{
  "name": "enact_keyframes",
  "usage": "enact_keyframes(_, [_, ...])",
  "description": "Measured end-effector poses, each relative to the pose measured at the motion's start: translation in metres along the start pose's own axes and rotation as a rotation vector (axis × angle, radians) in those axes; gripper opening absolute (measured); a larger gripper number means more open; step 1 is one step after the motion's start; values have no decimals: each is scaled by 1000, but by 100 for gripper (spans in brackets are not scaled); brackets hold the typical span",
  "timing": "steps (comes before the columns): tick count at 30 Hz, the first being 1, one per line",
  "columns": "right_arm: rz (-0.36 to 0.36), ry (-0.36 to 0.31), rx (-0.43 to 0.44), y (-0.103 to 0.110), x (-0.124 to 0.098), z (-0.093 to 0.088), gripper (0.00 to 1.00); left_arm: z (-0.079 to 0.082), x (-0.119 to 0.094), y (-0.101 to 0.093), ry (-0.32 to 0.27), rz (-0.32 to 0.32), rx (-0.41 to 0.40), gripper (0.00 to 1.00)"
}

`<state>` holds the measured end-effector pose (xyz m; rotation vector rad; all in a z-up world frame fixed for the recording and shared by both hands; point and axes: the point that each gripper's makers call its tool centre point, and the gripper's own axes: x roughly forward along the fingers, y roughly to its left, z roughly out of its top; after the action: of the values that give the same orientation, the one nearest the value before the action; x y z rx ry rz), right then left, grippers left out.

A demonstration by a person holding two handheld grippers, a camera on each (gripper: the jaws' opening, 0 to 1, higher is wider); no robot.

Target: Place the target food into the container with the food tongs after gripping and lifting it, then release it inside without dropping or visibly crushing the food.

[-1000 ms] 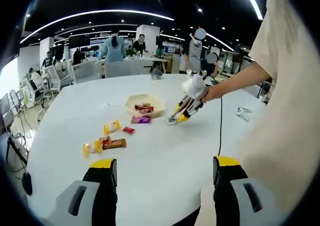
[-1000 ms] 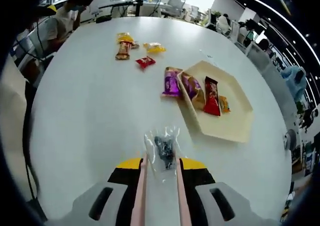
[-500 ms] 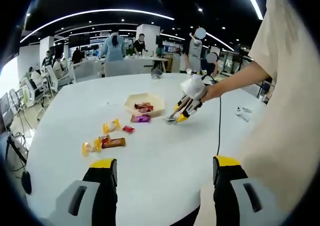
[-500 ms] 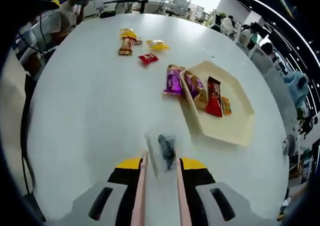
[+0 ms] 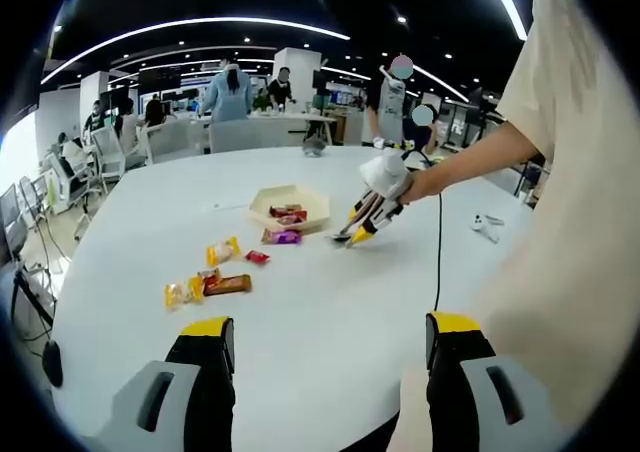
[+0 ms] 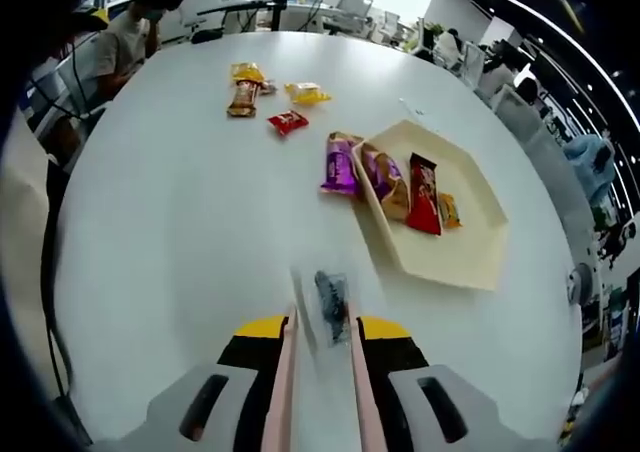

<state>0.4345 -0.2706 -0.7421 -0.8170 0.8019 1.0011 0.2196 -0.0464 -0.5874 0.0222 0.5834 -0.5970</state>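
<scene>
The right gripper [image 6: 320, 344] pinched tongs [image 6: 283, 392] holding a clear packet [image 6: 328, 307] short of the hexagonal tray [image 6: 470, 262]; it could slip. The left gripper [image 5: 325, 357] stood wide, empty.

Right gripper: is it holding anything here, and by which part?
The right gripper carries pink food tongs, whose tips pinch a small clear packet with dark contents by its near end. The left gripper is open, holding nothing.

Cream hexagonal tray [image 6: 470, 257], purple packet [image 6: 338, 164], red packet [image 6: 288, 122], pink tongs [image 6: 318, 372], white table [image 6: 190, 232].
</scene>
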Motion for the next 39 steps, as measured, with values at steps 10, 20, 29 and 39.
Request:
enact_keyframes(10, [18, 1, 97, 7, 0, 2, 22, -1, 0, 1, 3, 2, -1, 78])
enact_keyframes(20, [30, 24, 201, 10, 0, 5, 19, 0, -1, 1, 1, 7, -1, 77])
enact_keyframes(29, [35, 9, 225, 12, -4, 9, 17, 0, -2, 1, 0, 8, -2, 77])
enact_keyframes(39, [22, -22, 234, 7, -14, 18, 16, 2, -2, 1, -5, 5, 3, 77])
